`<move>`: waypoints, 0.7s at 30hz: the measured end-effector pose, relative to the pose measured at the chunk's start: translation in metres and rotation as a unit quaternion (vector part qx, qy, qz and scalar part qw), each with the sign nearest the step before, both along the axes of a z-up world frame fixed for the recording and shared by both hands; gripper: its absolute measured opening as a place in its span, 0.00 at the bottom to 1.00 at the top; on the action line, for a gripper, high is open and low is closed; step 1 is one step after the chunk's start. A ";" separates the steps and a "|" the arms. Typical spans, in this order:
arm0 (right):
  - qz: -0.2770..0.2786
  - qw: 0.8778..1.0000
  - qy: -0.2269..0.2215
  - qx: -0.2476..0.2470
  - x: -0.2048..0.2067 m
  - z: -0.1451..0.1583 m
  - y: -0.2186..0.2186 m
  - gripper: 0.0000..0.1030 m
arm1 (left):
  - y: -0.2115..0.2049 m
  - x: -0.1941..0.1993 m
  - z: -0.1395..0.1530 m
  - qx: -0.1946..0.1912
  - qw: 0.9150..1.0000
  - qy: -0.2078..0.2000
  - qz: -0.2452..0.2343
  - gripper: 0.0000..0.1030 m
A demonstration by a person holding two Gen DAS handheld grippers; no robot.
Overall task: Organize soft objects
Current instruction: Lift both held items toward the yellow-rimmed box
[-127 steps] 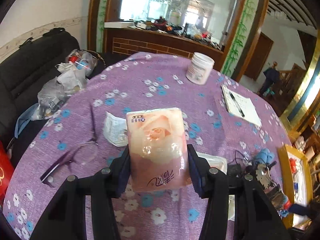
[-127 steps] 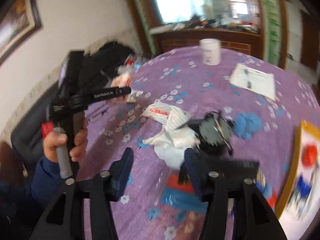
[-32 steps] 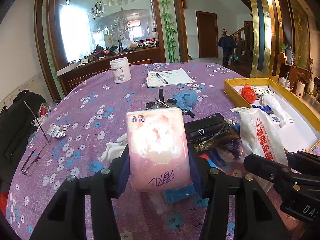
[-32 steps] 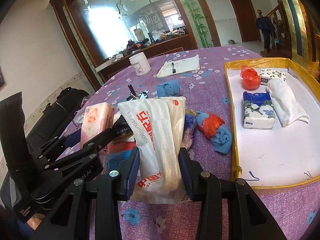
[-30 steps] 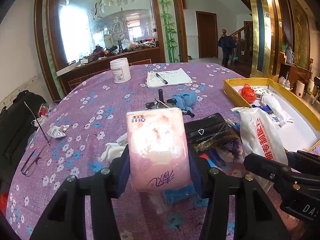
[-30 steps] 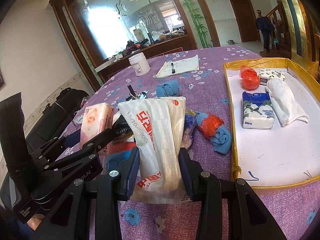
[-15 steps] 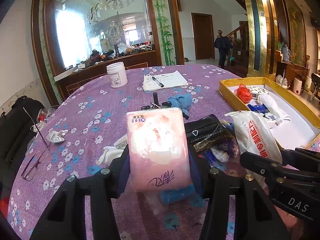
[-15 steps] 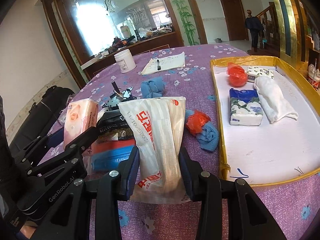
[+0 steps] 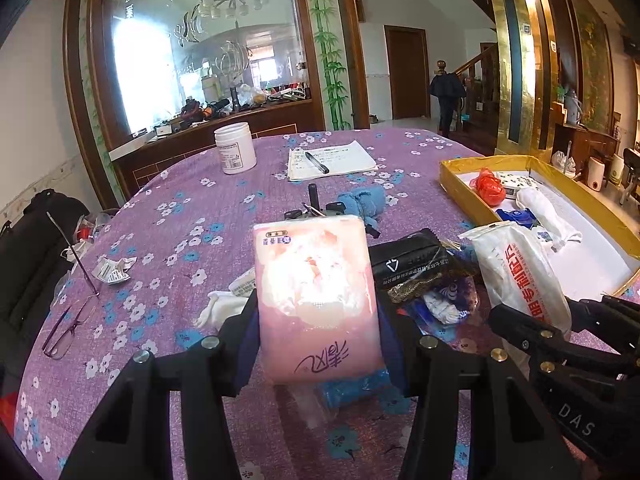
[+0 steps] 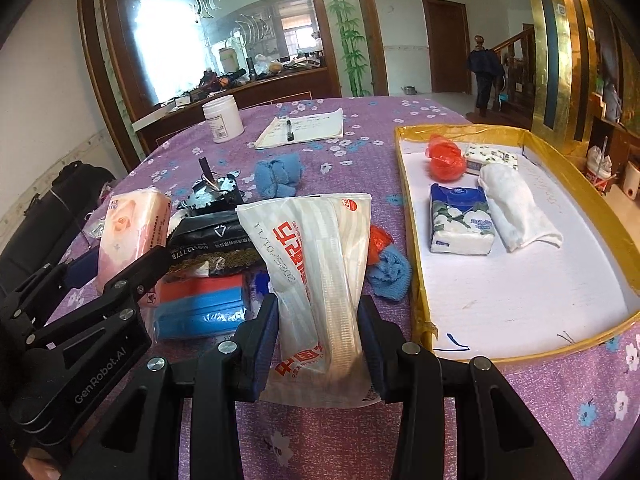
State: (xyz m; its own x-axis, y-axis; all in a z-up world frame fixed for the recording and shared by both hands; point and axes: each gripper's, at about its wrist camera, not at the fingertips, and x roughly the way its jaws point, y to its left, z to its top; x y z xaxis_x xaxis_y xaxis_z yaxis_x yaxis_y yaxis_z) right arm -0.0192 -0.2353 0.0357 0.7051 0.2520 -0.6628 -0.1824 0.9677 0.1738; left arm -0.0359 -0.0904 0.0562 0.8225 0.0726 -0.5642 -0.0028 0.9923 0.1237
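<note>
My left tongs (image 9: 318, 320) are clamped on a pink tissue pack (image 9: 316, 300), both pads pressed into its sides, and the pack stands upright above the purple flowered table (image 9: 168, 216). My right tongs (image 10: 318, 336) are clamped on a white plastic packet with red lettering (image 10: 316, 264), which I hold raised above the table just left of the gold-rimmed tray (image 10: 412, 248). From the right wrist view I can see the left tongs off to the left with the pink pack between them. Inside the tray lie a blue-and-white tissue pack (image 10: 460, 220), a rolled white cloth (image 10: 516, 204) touching its right side, a red plastic bag (image 10: 446, 162) further back, and a small patterned tissue packet (image 10: 494, 156) beside the bag. On the table between my two tongs sits a pile: a black pouch (image 10: 212, 236), a red and blue packet (image 10: 200, 304) under it, and a blue knitted cloth with a bit of red plastic (image 10: 390, 266) close to the tray's left rim. Further back I see another blue cloth bundle (image 10: 278, 176), a white jar (image 10: 222, 118), and a notepad with a pen (image 10: 304, 126). Glasses (image 9: 68, 320) lie near the table's left edge.
</note>
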 end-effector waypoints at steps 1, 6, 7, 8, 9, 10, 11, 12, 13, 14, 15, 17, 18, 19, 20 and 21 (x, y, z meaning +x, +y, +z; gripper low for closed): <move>-0.003 1.000 -0.001 -0.004 0.000 0.000 0.001 0.42 | 0.000 0.000 0.000 0.000 1.000 0.000 0.000 0.50; -0.011 1.000 -0.002 -0.012 -0.001 0.001 0.000 0.42 | 0.000 0.000 0.000 0.000 1.000 0.000 -0.001 0.50; -0.011 1.000 -0.003 -0.011 -0.001 0.001 0.000 0.42 | 0.000 0.000 0.000 0.000 1.000 0.000 0.000 0.50; -0.013 1.000 -0.003 -0.012 -0.002 0.001 0.000 0.42 | -0.001 -0.001 0.000 0.000 1.000 -0.001 0.000 0.50; -0.014 1.000 -0.004 -0.014 -0.002 0.001 0.000 0.42 | -0.001 -0.001 0.001 0.000 1.000 -0.002 0.000 0.50; -0.013 1.000 -0.004 -0.016 -0.002 0.001 0.001 0.42 | 0.000 -0.001 0.001 0.000 1.000 -0.002 0.001 0.50; -0.014 1.000 -0.004 -0.019 -0.002 0.002 0.002 0.42 | 0.000 -0.001 0.001 0.000 1.000 -0.003 0.001 0.50; -0.015 1.000 -0.005 -0.024 -0.003 0.002 0.003 0.42 | 0.000 -0.001 0.001 0.000 1.000 -0.003 0.001 0.50; -0.016 0.999 -0.006 -0.029 -0.003 0.002 0.005 0.42 | -0.001 -0.001 0.001 0.000 1.000 -0.003 0.001 0.50; -0.018 0.999 -0.008 -0.034 -0.004 0.003 0.006 0.42 | 0.000 -0.001 0.001 0.000 1.000 -0.003 0.001 0.50; -0.019 0.999 -0.010 -0.037 -0.005 0.003 0.006 0.42 | 0.000 -0.001 0.002 0.000 1.000 -0.003 0.001 0.50; -0.023 0.998 -0.016 -0.047 -0.007 0.005 0.008 0.42 | 0.000 -0.001 0.002 0.000 1.000 -0.003 0.001 0.50; -0.024 0.998 -0.018 -0.051 -0.008 0.005 0.009 0.42 | 0.000 -0.001 0.002 0.000 1.000 -0.003 0.001 0.50; -0.024 0.998 -0.020 -0.055 -0.009 0.006 0.009 0.42 | 0.000 -0.001 0.002 0.000 1.000 -0.003 0.001 0.50; -0.026 0.998 -0.021 -0.058 -0.010 0.006 0.010 0.42 | 0.000 -0.002 0.002 0.000 1.000 -0.004 0.002 0.50; -0.026 0.998 -0.022 -0.060 -0.011 0.006 0.010 0.42 | 0.000 -0.002 0.002 0.000 1.000 -0.005 0.002 0.50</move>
State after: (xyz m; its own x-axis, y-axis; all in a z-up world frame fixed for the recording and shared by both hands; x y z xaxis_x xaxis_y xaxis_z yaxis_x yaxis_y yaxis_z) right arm -0.0297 -0.2251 0.0419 0.7448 0.1343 -0.6537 -0.1360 0.9895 0.0484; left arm -0.0375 -0.0906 0.0582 0.8273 0.0759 -0.5566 -0.0077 0.9923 0.1238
